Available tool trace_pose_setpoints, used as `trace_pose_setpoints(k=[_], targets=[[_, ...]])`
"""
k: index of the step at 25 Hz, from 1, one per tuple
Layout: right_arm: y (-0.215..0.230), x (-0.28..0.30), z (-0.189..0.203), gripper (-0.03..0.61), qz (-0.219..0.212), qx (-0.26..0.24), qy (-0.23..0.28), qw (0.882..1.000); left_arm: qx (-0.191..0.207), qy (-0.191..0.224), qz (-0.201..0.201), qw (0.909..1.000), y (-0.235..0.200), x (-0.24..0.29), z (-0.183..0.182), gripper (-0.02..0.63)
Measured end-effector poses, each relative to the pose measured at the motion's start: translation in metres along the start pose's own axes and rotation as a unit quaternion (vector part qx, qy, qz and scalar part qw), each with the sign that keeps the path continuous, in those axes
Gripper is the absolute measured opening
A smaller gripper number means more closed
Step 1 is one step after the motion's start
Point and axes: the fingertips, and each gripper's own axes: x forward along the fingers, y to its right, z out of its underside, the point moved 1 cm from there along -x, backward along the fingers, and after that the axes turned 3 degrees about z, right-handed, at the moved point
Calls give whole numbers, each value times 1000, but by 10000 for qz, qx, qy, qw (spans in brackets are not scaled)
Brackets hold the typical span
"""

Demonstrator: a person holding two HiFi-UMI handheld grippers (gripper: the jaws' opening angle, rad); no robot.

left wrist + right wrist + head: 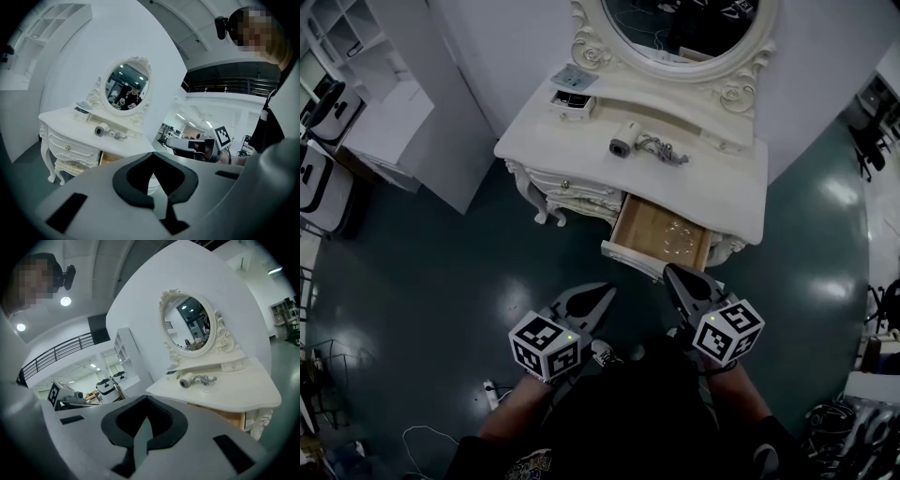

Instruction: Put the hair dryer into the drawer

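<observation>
The white hair dryer lies with its coiled cord on top of the white dressing table, below the oval mirror. It also shows in the left gripper view as the hair dryer and in the right gripper view as the hair dryer. The table's wooden drawer stands pulled out with nothing visible inside. My left gripper and right gripper hover side by side in front of the drawer, apart from the table. Both are shut with nothing in them, as my left gripper and right gripper show close up.
A small white box with its own little drawer sits at the table's back left. The ornate mirror rises behind. White shelving stands far left, and a cable with a power strip lies on the dark floor.
</observation>
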Motion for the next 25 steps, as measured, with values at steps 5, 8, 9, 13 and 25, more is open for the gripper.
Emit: trace_pose_setpoints(k=[5,8,9,13,25], targets=[[6,21,-16,29,-17,-192,-53,9998,-99,64,-42,9999,-15,-1,-6,3],[18,38,-24,29,-52,-277,-117,9995,-127,106,-159,9997,-28,2,-10,3],[23,45,-28,31,-64,-308,-150,9994,-141,125,-211,9996,-32,4,-13,3],[50,73,-46,32,-106,-464,-300,9984,-226,187,-408,9987,-47,15,-22,3],[154,166,-81,151,-67,-1181,-1054,9874,-443,93,-656,9968,-88,74,-35,3]])
